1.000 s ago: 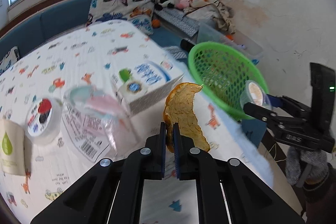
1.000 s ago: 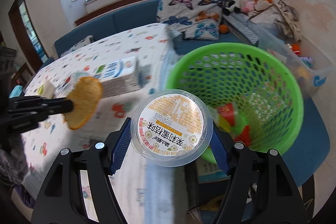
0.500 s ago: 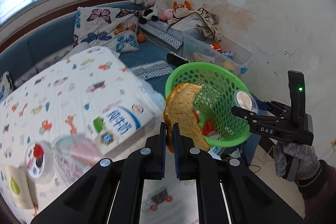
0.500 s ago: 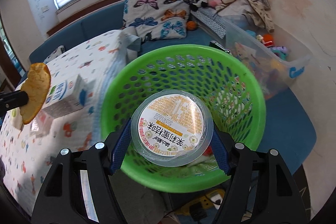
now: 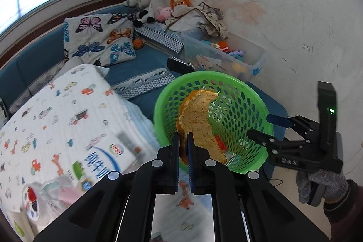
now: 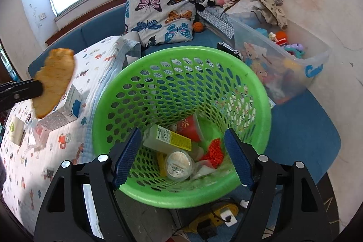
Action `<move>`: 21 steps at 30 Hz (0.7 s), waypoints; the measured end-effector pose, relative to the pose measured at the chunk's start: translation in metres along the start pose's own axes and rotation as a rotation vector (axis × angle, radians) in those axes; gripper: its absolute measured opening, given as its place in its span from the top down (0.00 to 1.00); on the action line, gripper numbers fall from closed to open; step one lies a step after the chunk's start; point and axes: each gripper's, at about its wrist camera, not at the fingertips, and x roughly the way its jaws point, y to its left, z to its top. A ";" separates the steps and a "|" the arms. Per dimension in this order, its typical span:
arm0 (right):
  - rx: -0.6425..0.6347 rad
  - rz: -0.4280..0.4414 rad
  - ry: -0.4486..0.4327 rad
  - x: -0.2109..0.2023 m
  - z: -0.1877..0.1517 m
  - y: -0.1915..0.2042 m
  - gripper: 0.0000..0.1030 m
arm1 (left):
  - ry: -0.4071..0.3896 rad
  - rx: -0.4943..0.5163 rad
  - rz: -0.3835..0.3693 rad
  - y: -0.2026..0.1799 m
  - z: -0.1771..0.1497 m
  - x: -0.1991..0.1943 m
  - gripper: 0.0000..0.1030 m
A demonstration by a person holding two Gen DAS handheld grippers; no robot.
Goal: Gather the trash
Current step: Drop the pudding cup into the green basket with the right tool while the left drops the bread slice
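Left gripper (image 5: 183,146) pinches a curled orange peel (image 5: 199,124) beside the green mesh plastic basket's rim (image 6: 261,106); right gripper (image 6: 181,152) hangs spread, empty. Centre the peel over the opening before releasing.

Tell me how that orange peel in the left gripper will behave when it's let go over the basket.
The peel is pinched by one edge in the left gripper and keeps its curve, so it's probably fairly stiff. It looks thin and light and should drop without bouncing much. It's wide, so it may catch the basket rim unless centred.
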 end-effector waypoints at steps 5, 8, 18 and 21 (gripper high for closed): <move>-0.005 -0.006 -0.006 -0.012 -0.008 -0.005 0.26 | 0.027 0.021 -0.022 -0.018 0.008 0.021 0.94; -0.005 -0.009 -0.010 -0.017 -0.012 -0.007 0.25 | 0.039 0.043 -0.027 -0.030 0.014 0.033 0.94; 0.014 0.004 -0.010 -0.021 -0.021 -0.015 0.23 | 0.103 0.088 -0.036 -0.058 0.023 0.072 0.93; 0.018 0.004 -0.006 -0.020 -0.023 -0.017 0.23 | 0.119 0.089 -0.033 -0.061 0.027 0.081 0.93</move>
